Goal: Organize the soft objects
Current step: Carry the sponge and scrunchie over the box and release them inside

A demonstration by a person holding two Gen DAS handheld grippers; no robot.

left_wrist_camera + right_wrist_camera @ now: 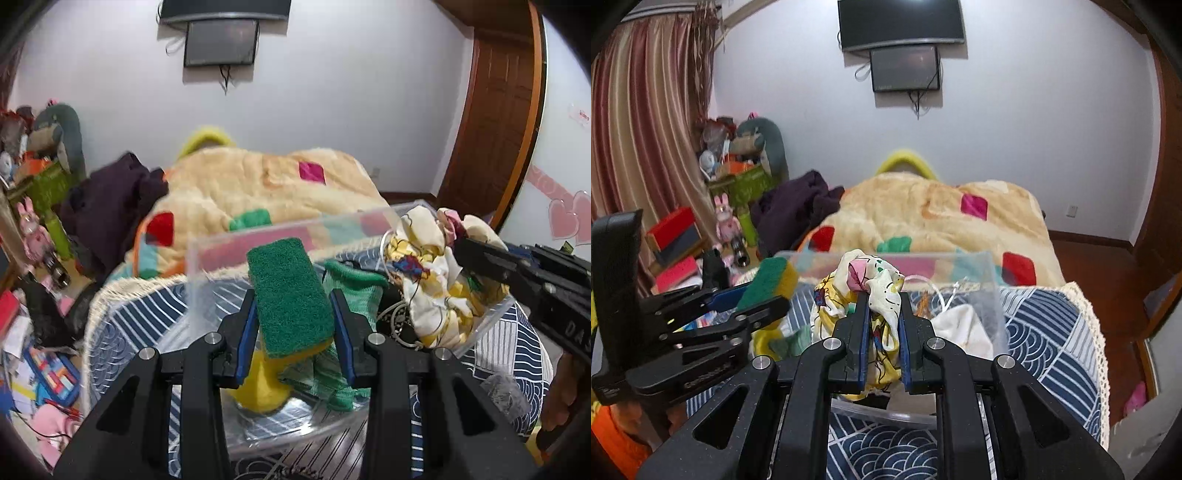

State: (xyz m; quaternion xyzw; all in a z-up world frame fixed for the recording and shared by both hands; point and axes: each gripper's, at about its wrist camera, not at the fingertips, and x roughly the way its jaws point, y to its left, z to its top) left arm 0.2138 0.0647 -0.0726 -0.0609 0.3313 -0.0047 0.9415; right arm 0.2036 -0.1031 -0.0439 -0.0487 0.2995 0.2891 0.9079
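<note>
My left gripper [293,299] is shut on a green-and-yellow scrub sponge [288,295] and holds it over the left part of a clear plastic bin [258,236]. A green knitted cloth [354,291] and a yellow soft item [258,391] lie in the bin below. My right gripper [883,306] is shut on a crumpled white-and-yellow patterned cloth [879,291] and holds it above the bin [993,291]. The sponge [768,277] and left gripper [753,295] show at left in the right wrist view. The patterned cloth [428,266] shows at right in the left wrist view.
The bin sits on a blue-and-white patterned cover [1045,325] on a bed. A cream blanket with coloured squares [934,218] lies behind it. A dark purple garment [798,206] lies at the left. Toys and boxes [738,162] crowd the left side. White cloth [964,325] and cords lie in the bin.
</note>
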